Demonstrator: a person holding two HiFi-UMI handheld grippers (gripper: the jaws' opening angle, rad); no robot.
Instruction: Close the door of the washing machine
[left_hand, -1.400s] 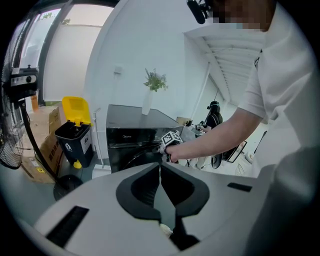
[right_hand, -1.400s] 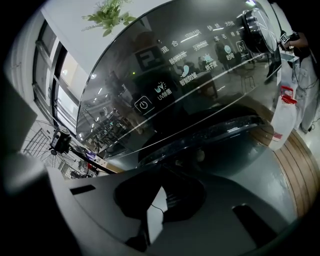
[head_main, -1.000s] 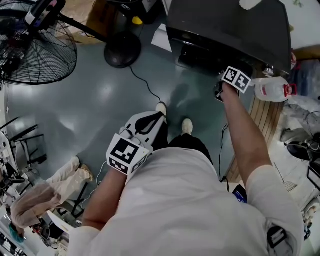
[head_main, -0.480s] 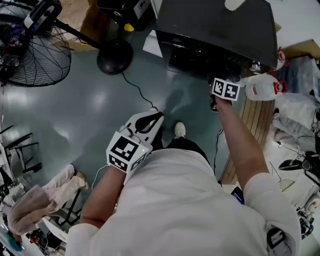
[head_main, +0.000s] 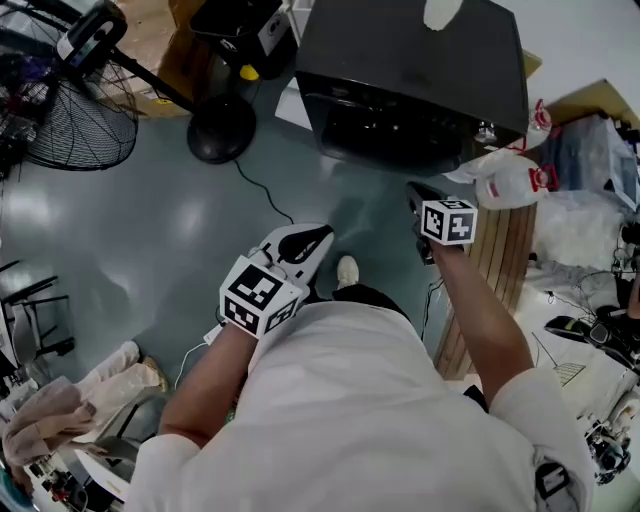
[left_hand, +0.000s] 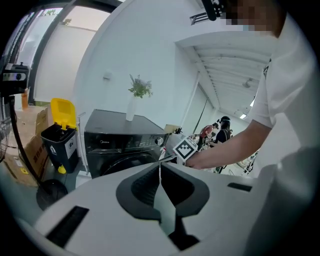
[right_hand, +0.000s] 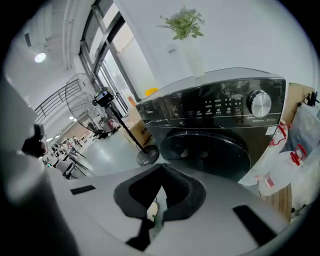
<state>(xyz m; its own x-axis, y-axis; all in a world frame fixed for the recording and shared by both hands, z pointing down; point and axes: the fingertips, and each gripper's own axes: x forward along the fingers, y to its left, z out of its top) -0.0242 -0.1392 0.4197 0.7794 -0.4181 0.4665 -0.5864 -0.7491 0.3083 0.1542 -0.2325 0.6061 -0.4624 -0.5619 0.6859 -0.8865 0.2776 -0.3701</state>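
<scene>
The black front-loading washing machine (head_main: 410, 70) stands at the top of the head view. Its round dark door (right_hand: 205, 152) sits flush with the front below the control panel and knob (right_hand: 260, 103). My right gripper (head_main: 413, 190) hovers in front of the machine's right side, clear of it, jaws shut on nothing (right_hand: 161, 192). My left gripper (head_main: 322, 237) hangs lower, near my body, over the grey floor. Its jaws are shut and empty (left_hand: 160, 170). From the left gripper view the machine (left_hand: 120, 140) is ahead, with the right gripper's marker cube (left_hand: 186, 148) beside it.
A standing fan (head_main: 60, 100) with a round base (head_main: 220, 128) is at the left, and its cable (head_main: 265, 195) runs across the floor. A black bin with a yellow lid (left_hand: 60, 135) stands left of the machine. A white jug (head_main: 515, 185) and a wooden slatted panel (head_main: 495, 270) are at its right. A vase with a plant (right_hand: 192, 55) stands on top.
My right gripper has drawn back from the machine's front, risen and rolled. The left gripper has shifted slightly forward. Both stay shut.
</scene>
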